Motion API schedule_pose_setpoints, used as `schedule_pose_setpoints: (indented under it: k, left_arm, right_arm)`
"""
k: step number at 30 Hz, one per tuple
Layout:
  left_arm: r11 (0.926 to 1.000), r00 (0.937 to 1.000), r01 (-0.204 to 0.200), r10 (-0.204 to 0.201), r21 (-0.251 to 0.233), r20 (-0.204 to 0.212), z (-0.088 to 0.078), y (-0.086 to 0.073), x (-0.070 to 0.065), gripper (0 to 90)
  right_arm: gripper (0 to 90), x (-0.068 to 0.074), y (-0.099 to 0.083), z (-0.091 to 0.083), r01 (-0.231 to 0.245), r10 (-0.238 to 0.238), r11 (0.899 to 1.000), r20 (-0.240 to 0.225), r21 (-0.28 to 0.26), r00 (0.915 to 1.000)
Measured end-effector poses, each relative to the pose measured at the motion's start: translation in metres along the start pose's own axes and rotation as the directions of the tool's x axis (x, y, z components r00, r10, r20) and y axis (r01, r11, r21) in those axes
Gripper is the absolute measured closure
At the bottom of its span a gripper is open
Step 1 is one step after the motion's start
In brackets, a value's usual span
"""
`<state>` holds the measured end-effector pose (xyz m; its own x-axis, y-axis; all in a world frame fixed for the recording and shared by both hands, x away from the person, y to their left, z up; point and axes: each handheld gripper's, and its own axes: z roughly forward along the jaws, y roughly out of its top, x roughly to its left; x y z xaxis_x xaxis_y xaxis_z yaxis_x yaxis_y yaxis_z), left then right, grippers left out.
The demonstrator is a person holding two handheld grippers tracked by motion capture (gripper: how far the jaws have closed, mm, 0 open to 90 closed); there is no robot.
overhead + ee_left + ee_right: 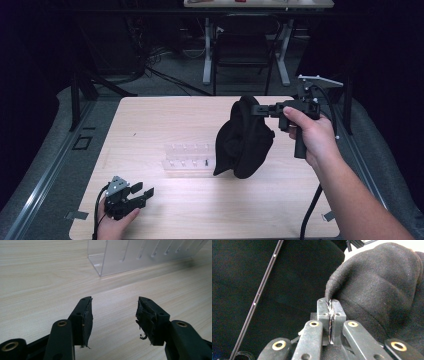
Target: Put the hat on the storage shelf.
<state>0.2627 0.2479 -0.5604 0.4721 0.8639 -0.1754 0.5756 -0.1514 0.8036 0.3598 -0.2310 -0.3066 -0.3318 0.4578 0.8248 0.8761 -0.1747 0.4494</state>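
High view: the right tongs hold a black knit cap lifted above the counter, beside a clear slotted rack; the left tongs rest low.

Left gripper view: jaws apart, empty.

Right gripper view: jaws pinched on the cap's edge. Pickup looks done; placing remains.
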Motion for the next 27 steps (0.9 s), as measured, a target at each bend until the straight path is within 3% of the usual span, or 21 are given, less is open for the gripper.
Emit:
schedule_pose_setpoints:
  k: [27]
  left_arm:
    - [1.0000,1.0000,0.004,-0.004,-0.003,0.005,0.001,0.000,0.001,46.3]
  right_arm:
    - [88.8,-0.004,0.020,0.035,0.010,-0.010,1.000,0.002,0.004,0.9999]
